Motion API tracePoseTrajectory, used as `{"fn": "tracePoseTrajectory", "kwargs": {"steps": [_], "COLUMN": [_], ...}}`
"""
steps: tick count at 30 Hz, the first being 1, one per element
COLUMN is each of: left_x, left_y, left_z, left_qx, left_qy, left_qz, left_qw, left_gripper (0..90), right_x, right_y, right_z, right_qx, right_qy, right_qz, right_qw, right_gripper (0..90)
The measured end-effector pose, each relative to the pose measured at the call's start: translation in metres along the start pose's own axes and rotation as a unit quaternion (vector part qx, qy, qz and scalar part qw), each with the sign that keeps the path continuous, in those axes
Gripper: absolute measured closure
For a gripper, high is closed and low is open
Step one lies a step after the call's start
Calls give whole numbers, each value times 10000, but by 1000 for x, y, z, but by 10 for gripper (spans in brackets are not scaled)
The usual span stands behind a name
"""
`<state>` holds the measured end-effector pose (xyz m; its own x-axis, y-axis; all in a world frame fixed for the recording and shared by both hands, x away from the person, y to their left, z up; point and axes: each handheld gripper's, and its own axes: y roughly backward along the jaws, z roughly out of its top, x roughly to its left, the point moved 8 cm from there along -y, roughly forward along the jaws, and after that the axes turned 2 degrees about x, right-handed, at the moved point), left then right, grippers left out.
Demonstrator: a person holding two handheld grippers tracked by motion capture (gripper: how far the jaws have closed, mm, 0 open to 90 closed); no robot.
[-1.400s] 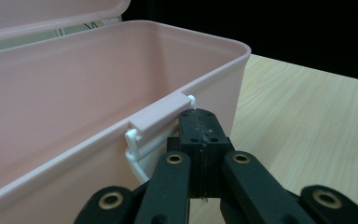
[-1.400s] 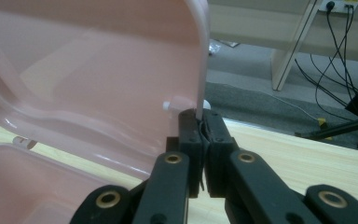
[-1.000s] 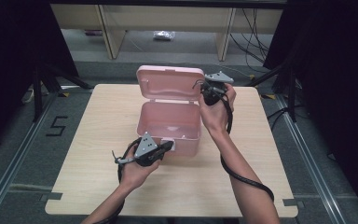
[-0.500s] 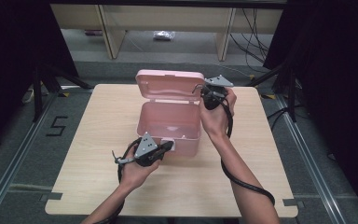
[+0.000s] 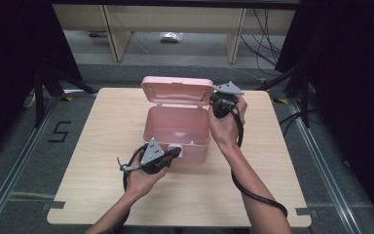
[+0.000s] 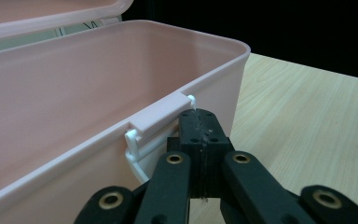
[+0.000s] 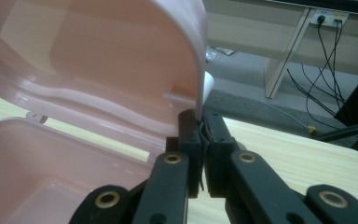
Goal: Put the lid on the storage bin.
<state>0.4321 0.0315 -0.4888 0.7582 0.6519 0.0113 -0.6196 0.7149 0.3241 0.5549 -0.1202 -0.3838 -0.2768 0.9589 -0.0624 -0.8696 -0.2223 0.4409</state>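
On the table (image 5: 272, 161) stands the pink box (image 5: 175, 131), its lid (image 5: 177, 90) raised and pinched at its edge by the right gripper (image 7: 200, 122), the left gripper (image 6: 199, 122) clamped together just below the front latch (image 6: 158, 116).

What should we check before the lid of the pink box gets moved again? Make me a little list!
1. Right gripper has hold of the lid: ok, its jaws are shut on the lid's edge.
2. Left gripper steadies the pink box: cannot tell; its jaws are shut, tips by the front latch, contact unclear.
3. Lid is open: ok, it stands up behind the box.
4. Box is empty inside: ok as far as its inside shows.
5. Box sits flat on the table: ok.
6. Cable from the right gripper is away from the box: ok, it trails along the forearm.
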Motion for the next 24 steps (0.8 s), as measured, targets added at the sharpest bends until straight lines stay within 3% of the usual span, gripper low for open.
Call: {"fn": "tracePoseTrajectory", "kwargs": {"steps": [5, 8, 10, 11, 19, 21, 24], "left_x": [0, 0, 0, 0, 0, 0, 0], "left_y": [0, 0, 0, 0, 0, 0, 0], "left_z": [0, 0, 0, 0, 0, 0, 0], "left_qx": [3, 2, 4, 3, -1, 3, 3], "left_qy": [-6, -3, -4, -5, -5, -3, -3], "left_qz": [0, -2, -2, -2, -3, -8, -5], "left_qw": [10000, 10000, 10000, 10000, 10000, 10000, 10000], "left_gripper": [896, 897, 896, 897, 897, 897, 896], "right_x": [0, 2, 1, 2, 3, 2, 4], "right_y": [1, 4, 3, 4, 6, 6, 8], "right_z": [-2, -4, -4, -5, -8, -8, -10], "right_qx": [-57, -8, -81, -34, -53, -96, -65], "right_qy": [73, -29, 84, -1, -11, 141, 2], "right_qz": [4, 6, -2, 10, 6, 1, 30], "right_qw": [10000, 10000, 9999, 10000, 10000, 9999, 10000], "right_gripper": [883, 883, 882, 882, 882, 881, 881]}}
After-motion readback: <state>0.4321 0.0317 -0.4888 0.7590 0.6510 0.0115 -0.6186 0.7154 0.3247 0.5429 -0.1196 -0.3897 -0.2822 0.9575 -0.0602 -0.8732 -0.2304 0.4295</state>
